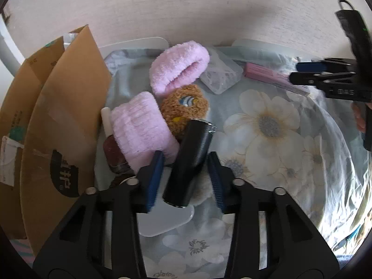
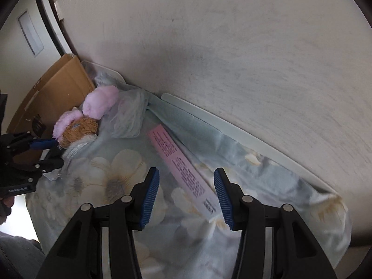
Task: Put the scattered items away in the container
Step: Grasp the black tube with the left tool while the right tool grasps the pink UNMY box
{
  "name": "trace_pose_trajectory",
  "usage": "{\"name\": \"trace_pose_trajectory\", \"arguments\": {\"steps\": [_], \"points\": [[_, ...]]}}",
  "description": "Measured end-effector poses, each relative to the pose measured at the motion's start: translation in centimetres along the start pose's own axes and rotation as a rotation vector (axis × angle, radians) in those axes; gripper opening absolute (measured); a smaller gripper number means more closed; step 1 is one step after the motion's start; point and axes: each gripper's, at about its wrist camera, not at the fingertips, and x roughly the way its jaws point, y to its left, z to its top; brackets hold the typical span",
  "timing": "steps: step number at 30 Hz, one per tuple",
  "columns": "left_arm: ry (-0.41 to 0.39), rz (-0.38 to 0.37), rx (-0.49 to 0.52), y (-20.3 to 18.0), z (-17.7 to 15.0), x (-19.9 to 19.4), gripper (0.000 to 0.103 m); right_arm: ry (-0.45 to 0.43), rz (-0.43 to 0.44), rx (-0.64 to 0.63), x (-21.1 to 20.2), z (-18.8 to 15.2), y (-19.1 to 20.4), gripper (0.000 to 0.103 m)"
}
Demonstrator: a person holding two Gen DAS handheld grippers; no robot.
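The left gripper (image 1: pixel 184 174) has its jaws spread either side of a black tube (image 1: pixel 188 162), its long axis running straight out between them, while the right gripper's (image 2: pixel 187 195) spread jaws straddle the near end of a pink box (image 2: pixel 183 169).

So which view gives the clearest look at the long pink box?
The right wrist view: the pink box lies full length, print visible, running between the right gripper's fingers. The left wrist view shows it small at the far edge, partly hidden.

floral cloth (image 1: pixel 267 121), pink box (image 2: pixel 183 167), black tube (image 1: pixel 188 162)
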Motion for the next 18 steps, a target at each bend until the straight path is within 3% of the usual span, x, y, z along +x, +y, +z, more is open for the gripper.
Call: {"name": "trace_pose_trajectory", "arguments": {"steps": [5,6,7,10,18], "points": [[0.013,-0.010,-0.001,-0.1,0.2,0.0,0.025,0.053,-0.017,-0.058,1.7,0.2,0.4,0.045],[0.015,-0.014,-0.003,-0.1,0.2,-0.1,0.024,0.064,-0.023,-0.071,2.0,0.1,0.6,0.043],[0.017,-0.020,-0.006,-0.1,0.2,-0.2,0.024,0.077,-0.029,-0.084,2.4,-0.1,0.7,0.034],[0.025,-0.054,-0.034,0.4,0.1,-0.6,0.023,0.075,-0.060,-0.126,2.5,-0.6,1.2,0.027],[0.028,-0.118,-0.074,1.0,-0.4,-2.3,0.021,0.077,-0.069,-0.115,1.0,-2.1,1.6,0.021]]}}
